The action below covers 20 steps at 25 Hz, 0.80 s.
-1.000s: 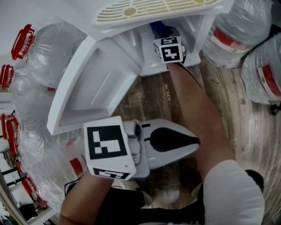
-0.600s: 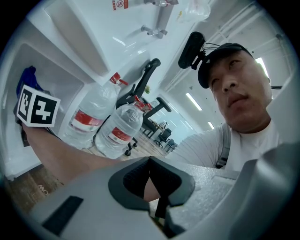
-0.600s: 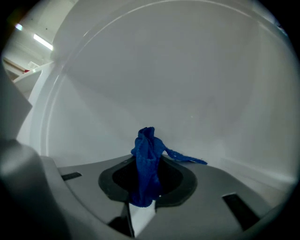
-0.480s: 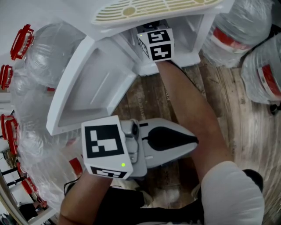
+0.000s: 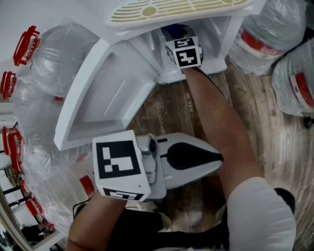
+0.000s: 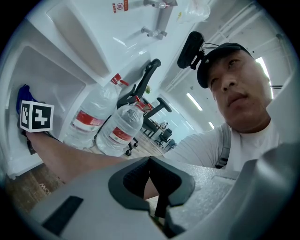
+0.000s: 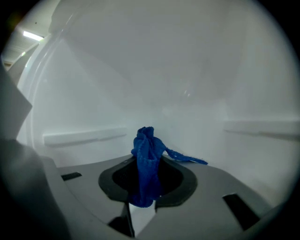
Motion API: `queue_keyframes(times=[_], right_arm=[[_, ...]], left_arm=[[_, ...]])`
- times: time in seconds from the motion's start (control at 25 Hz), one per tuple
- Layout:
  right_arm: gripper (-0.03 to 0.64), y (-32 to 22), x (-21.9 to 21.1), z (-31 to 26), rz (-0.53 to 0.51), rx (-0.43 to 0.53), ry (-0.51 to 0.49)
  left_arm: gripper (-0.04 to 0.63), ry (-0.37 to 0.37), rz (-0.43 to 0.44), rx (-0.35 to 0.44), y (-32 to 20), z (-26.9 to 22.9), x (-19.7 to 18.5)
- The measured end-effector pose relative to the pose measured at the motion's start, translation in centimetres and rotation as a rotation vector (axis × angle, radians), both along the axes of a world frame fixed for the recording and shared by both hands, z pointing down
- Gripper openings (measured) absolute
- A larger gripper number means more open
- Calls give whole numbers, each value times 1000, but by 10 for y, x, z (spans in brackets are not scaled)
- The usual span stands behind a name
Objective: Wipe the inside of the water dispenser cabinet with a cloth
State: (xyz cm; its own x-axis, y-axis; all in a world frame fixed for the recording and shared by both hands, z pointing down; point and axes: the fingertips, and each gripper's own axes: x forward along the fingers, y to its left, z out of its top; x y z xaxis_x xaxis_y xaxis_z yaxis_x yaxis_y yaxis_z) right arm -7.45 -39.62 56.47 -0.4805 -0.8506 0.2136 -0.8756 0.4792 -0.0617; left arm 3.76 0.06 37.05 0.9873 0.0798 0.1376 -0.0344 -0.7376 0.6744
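The white water dispenser cabinet (image 5: 216, 34) stands open at the top of the head view. My right gripper reaches into it, and only its marker cube (image 5: 186, 53) shows at the opening. A blue cloth (image 5: 174, 32) peeks out just beyond the cube. In the right gripper view my right gripper (image 7: 146, 185) is shut on the blue cloth (image 7: 147, 150), which stands bunched up before the cabinet's white back wall (image 7: 164, 93). My left gripper (image 5: 221, 158) hangs low over the floor, shut and with nothing in it. Its jaws (image 6: 151, 180) face the person, away from the cabinet.
The cabinet door (image 5: 108, 98) swings open to the left. Large water bottles (image 5: 274, 29) stand to the right of the cabinet, and clear jugs with red handles (image 5: 54, 63) crowd the left. A cream drip grille (image 5: 171, 9) tops the dispenser. The floor (image 5: 171, 108) is wood.
My right gripper swung left inside the cabinet half a second ago and has come back to the right, so the blue cloth shows again. The left gripper stayed put.
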Motion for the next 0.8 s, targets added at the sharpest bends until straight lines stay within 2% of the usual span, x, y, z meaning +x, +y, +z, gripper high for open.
queue_keyframes(times=[0.24,0.52,0.8], right_arm=[[75,5,-10,26,-40,-66,18],[75,24,-39,42,-148,-87,77],[75,52,-42,50,-194,-106,81]], left_arm=[[3,1,2,-7,2,1,1],[3,2,1,-6,1,0,1],[3,5,6,-1,3,-2,4]])
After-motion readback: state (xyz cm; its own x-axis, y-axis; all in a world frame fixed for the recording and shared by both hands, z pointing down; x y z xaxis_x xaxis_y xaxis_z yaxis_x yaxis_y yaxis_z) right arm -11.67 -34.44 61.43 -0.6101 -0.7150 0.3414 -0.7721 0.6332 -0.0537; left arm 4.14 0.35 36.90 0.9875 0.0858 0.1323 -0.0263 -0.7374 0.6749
